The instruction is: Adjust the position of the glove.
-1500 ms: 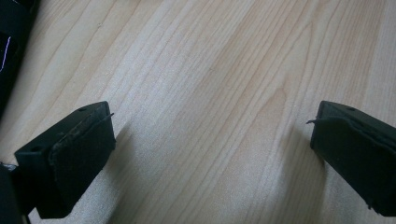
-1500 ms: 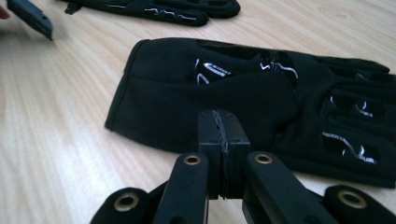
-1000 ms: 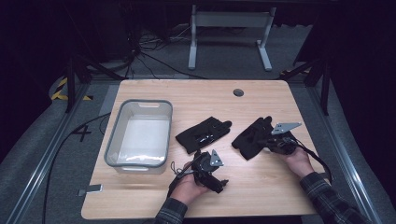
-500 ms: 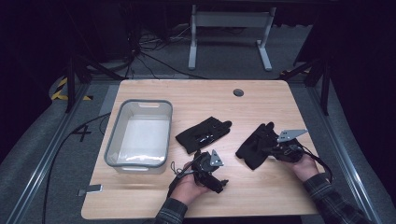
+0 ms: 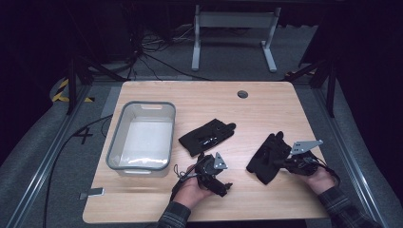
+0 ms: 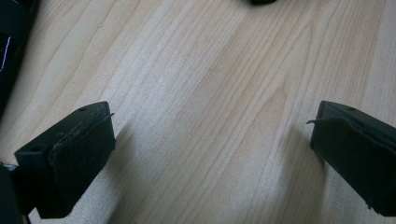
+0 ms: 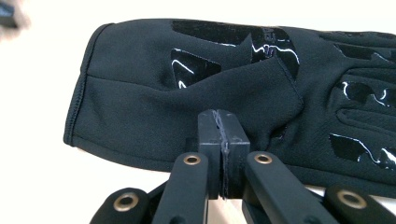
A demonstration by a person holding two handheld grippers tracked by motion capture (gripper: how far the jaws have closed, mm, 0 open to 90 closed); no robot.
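Note:
Two black gloves with glossy patches are on the wooden table point(image 5: 266, 109). One glove point(image 5: 207, 136) lies flat near the middle. My right gripper point(image 5: 285, 164) holds the other glove point(image 5: 268, 156) at the right, near the front. In the right gripper view the jaws point(image 7: 223, 135) are pressed together on a fold of that glove point(image 7: 187, 93), near its cuff. My left gripper point(image 5: 223, 187) rests low by the front edge, in front of the flat glove. Its jaws point(image 6: 210, 140) stand wide apart over bare wood, with nothing between them.
A clear plastic bin point(image 5: 114, 156) with a grey rim stands on the left half of the table. A round cable hole point(image 5: 243, 94) sits near the far edge. Cables and a desk frame point(image 5: 233, 28) lie on the floor beyond the table.
My right gripper has drawn its glove toward the front edge and a little to the right. The left gripper and the flat glove have stayed where they were.

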